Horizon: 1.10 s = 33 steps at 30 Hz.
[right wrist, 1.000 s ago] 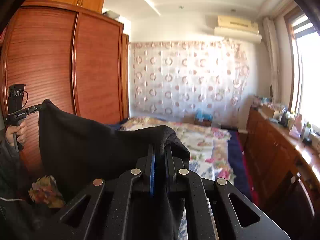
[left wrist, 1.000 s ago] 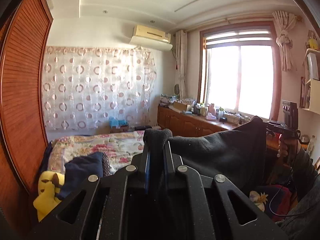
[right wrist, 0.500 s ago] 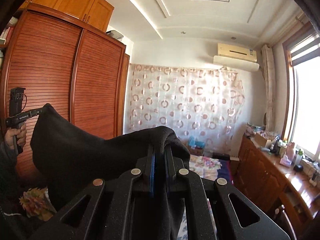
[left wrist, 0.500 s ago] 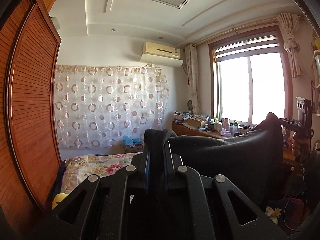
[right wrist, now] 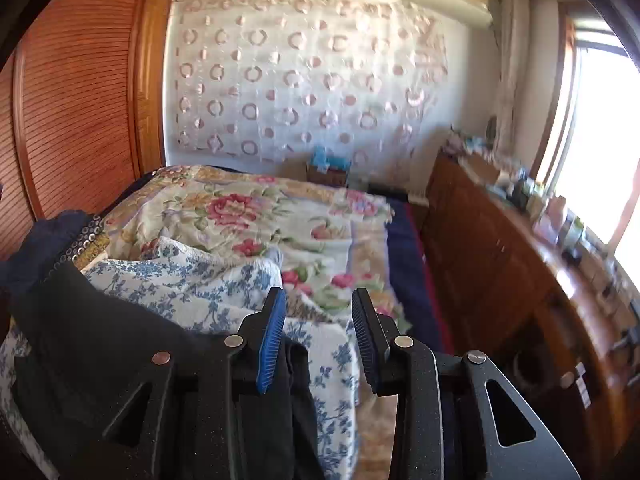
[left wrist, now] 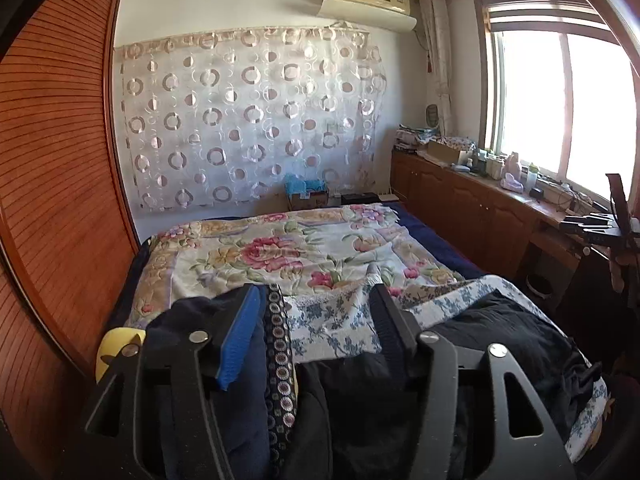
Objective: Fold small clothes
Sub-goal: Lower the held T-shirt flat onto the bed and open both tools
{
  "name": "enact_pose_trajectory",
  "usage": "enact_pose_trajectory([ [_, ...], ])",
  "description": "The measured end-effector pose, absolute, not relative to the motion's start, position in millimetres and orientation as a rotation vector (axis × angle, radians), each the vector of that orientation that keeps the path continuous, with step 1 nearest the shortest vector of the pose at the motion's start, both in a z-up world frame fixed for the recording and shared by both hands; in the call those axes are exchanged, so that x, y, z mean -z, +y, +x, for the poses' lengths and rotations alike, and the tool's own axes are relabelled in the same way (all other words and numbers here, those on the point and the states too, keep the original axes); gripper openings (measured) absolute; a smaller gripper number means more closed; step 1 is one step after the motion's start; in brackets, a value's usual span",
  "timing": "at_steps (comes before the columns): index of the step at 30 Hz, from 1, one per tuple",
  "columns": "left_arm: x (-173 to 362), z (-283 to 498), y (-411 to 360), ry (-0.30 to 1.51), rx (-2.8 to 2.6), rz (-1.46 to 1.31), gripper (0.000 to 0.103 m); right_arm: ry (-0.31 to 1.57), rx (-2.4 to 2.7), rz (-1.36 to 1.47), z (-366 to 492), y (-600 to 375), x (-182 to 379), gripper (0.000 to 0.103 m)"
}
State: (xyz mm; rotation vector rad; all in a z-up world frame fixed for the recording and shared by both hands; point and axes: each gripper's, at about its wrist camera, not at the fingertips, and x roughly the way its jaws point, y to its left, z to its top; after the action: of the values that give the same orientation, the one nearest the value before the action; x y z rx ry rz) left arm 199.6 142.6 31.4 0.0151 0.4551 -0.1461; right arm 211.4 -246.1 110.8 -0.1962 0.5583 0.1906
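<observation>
The black garment (left wrist: 500, 332) lies spread on the bed over a blue floral cloth (left wrist: 332, 320). My left gripper (left wrist: 316, 308) hovers low over the garment's left end. Its jaws are opening, and the black fabric sits below them without being pinched. My right gripper (right wrist: 318, 312) is also opening. An edge of the black garment (right wrist: 100, 340) hangs loose by its blue pad (right wrist: 272, 340), with nothing pressing on it. In the left wrist view the right gripper (left wrist: 592, 228) shows at the right edge, held in a hand.
A navy garment with a patterned band (left wrist: 276, 360) lies at the left beside a yellow toy (left wrist: 116, 344). The floral bedspread (left wrist: 280, 252) stretches ahead. The wooden wardrobe (left wrist: 52, 200) stands on the left. On the right, a cluttered wooden cabinet (right wrist: 500, 248) runs under the window.
Both grippers came down from holding the black garment stretched in the air to just above the bed. Both opened and let go; the garment now lies on the bed.
</observation>
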Motion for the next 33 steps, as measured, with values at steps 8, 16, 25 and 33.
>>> enact_pose_trajectory([
  [8, -12, 145, 122, 0.495, 0.202, 0.032, 0.077, 0.612, -0.281, -0.135, 197, -280, -81, 0.036],
  [16, 39, 89, 121, 0.556, 0.214, 0.004, 0.077, 0.679, -0.357, -0.070, 149, -342, -58, 0.036],
  [25, 100, 41, 124, 0.707, 0.197, -0.005, 0.073, 0.764, -0.297, -0.053, 107, -377, -41, 0.036],
  [33, 132, 22, 130, 0.782, 0.206, -0.071, 0.057, 0.754, -0.276, -0.014, 122, -377, -41, 0.036],
])
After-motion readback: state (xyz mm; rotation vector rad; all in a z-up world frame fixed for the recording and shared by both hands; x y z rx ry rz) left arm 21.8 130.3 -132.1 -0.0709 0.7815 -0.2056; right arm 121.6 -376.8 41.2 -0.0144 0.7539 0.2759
